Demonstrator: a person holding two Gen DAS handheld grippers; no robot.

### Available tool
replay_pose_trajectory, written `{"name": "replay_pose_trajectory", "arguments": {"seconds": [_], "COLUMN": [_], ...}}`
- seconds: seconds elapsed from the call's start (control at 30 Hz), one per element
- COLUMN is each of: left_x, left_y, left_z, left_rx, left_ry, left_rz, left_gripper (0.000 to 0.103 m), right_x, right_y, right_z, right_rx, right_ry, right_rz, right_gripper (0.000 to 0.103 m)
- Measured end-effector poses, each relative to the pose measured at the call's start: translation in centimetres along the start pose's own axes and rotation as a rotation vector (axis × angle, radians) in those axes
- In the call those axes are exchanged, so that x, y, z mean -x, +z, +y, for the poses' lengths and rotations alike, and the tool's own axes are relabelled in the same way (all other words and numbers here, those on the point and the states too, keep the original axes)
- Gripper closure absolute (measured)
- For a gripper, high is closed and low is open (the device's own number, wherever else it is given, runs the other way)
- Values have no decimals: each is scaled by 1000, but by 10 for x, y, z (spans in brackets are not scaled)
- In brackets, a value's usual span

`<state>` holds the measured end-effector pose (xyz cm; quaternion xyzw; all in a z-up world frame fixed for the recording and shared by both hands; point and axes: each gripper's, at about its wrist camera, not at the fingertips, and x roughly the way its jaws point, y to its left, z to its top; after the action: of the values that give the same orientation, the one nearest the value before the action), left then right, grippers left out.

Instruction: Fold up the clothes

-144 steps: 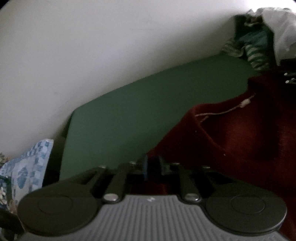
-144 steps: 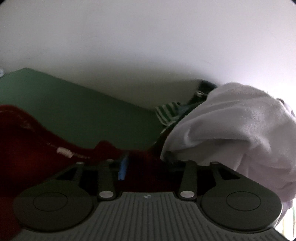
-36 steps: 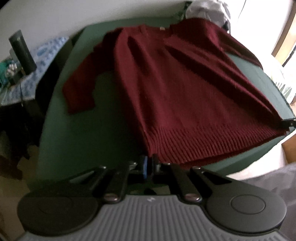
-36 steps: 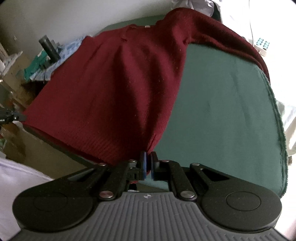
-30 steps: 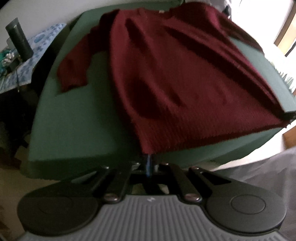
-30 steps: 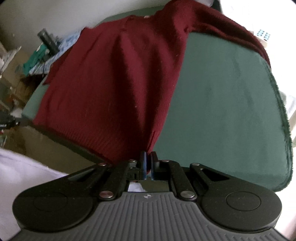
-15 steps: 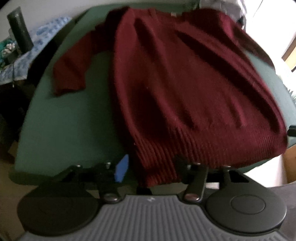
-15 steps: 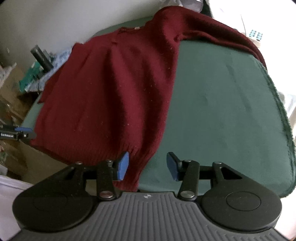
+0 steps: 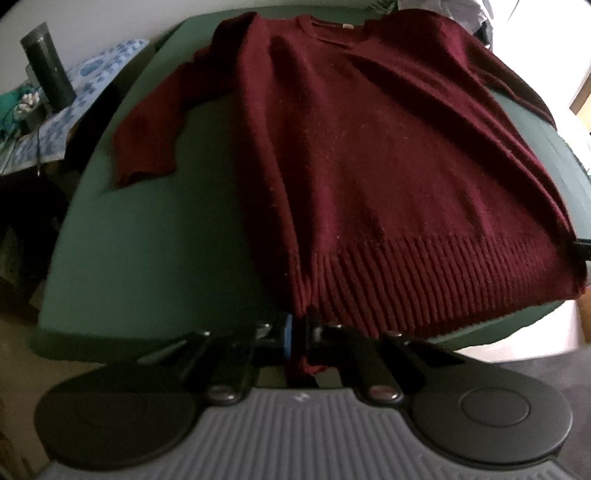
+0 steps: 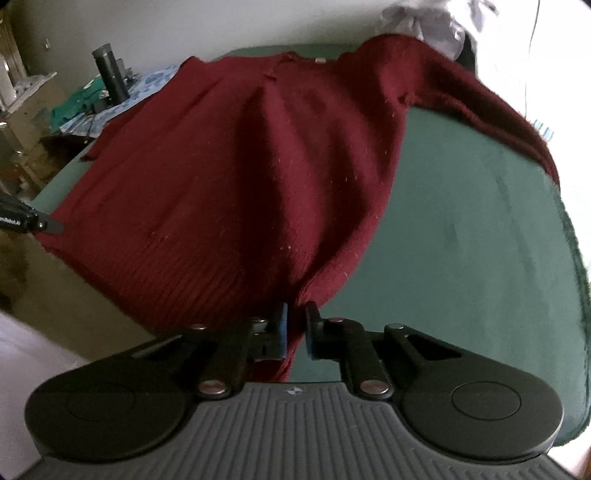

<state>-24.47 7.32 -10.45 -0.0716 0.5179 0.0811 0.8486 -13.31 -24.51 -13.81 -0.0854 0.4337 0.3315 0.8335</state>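
A dark red knitted sweater (image 9: 369,166) lies spread front-up on a green padded table (image 9: 166,240), neck at the far end and ribbed hem toward me. My left gripper (image 9: 299,325) is shut on the hem's left corner, with fabric pinched between the pads. In the right wrist view the sweater (image 10: 240,184) drapes over the green table (image 10: 461,240). My right gripper (image 10: 295,317) has its jaws closing on the hem's right corner, and the fabric fills the narrow gap. The left sleeve lies bent on the table. The right sleeve hangs toward the far right edge.
A dark cylindrical flask (image 9: 48,70) stands on a blue patterned cloth (image 9: 92,85) left of the table. A pile of white clothes (image 10: 443,18) sits at the far end. The table's near edge runs just under both grippers. Bare green surface lies on both sides of the sweater.
Both grippers opened beside the hem corners half a second ago and have closed on them again. The sweater's lower half now lies flatter on the table.
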Motion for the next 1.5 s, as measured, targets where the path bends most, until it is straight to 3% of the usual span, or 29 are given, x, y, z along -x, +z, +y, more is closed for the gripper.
{"name": "replay_pose_trajectory", "arguments": {"seconds": [0.2,0.37,0.43,0.5,0.57,0.63,0.7,0.77,0.9,0.93,1.07,1.1,1.17,1.33,1.4,1.5], "left_x": [18,14,25,36,47,44,26,1,-44,-55,-96,-101,-106,-110,-107,-100], "left_y": [-6,-3,4,14,25,40,61,83,121,128,156,159,166,177,179,183], "left_z": [-5,1,14,33,52,67,76,81,89,90,100,105,112,133,145,167], "left_rx": [-22,-85,-77,-53,-29,1,21,20,28,19,-21,-24,-33,-22,-12,2], "left_ry": [-33,-14,-13,8,29,85,188,266,294,309,378,379,361,316,316,406], "left_rz": [23,64,30,-21,-72,-115,-133,-133,-142,-149,-149,-155,-162,-164,-168,-186], "left_gripper": [102,98,85,70,69,69,68,68,34,31,33,32,39,89,91,94], "right_x": [20,19,23,33,37,29,11,-10,-32,-38,-59,-63,-68,-79,-82,-88], "right_y": [-8,-6,3,14,26,37,46,52,56,58,67,69,72,83,86,92], "right_z": [-10,-17,-26,-39,-48,-47,-32,-12,13,17,33,36,42,58,65,72], "right_rx": [4,29,-3,-72,-129,-143,-98,-36,40,47,24,8,-20,-97,-119,-153], "right_ry": [24,12,29,42,39,48,25,-45,-59,-62,-112,-129,-168,-240,-263,-288], "right_rz": [75,139,127,49,-36,-88,-95,-88,-96,-87,-39,-34,-38,-46,-52,-52], "right_gripper": [97,96,91,74,71,72,75,75,75,75,75,74,71,65,63,59]}}
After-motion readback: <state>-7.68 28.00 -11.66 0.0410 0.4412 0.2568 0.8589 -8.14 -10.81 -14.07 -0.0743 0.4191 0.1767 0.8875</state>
